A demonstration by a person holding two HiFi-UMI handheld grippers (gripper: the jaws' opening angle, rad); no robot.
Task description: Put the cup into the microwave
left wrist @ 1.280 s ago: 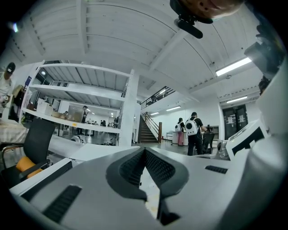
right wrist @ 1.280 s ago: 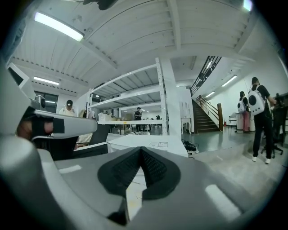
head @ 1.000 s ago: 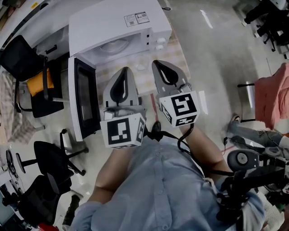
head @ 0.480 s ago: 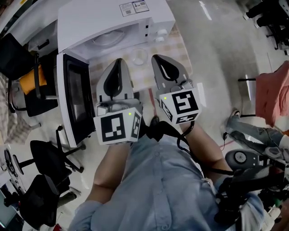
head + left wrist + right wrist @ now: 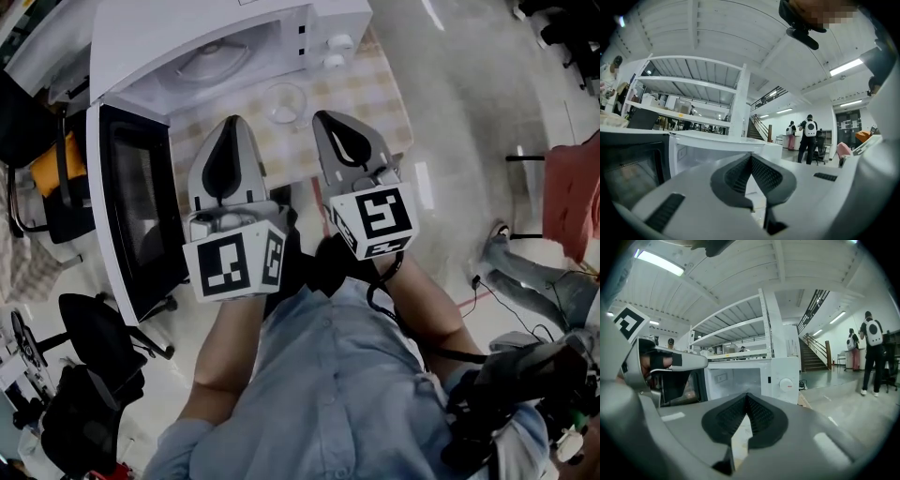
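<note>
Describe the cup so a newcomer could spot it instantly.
Find the white microwave, its door swung open, on the checked tablecloth. Just in front of its cavity stands the cup. It is transparent, the only loose item visible on the cloth.

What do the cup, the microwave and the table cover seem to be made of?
Cup: clear glass or plastic, since the checks beneath show through it; I cannot tell which of the two.
Microwave: probably painted metal, white and smooth with a soft sheen.
Table cover: cloth or vinyl, printed in beige and white checks, and it looks matt.
</note>
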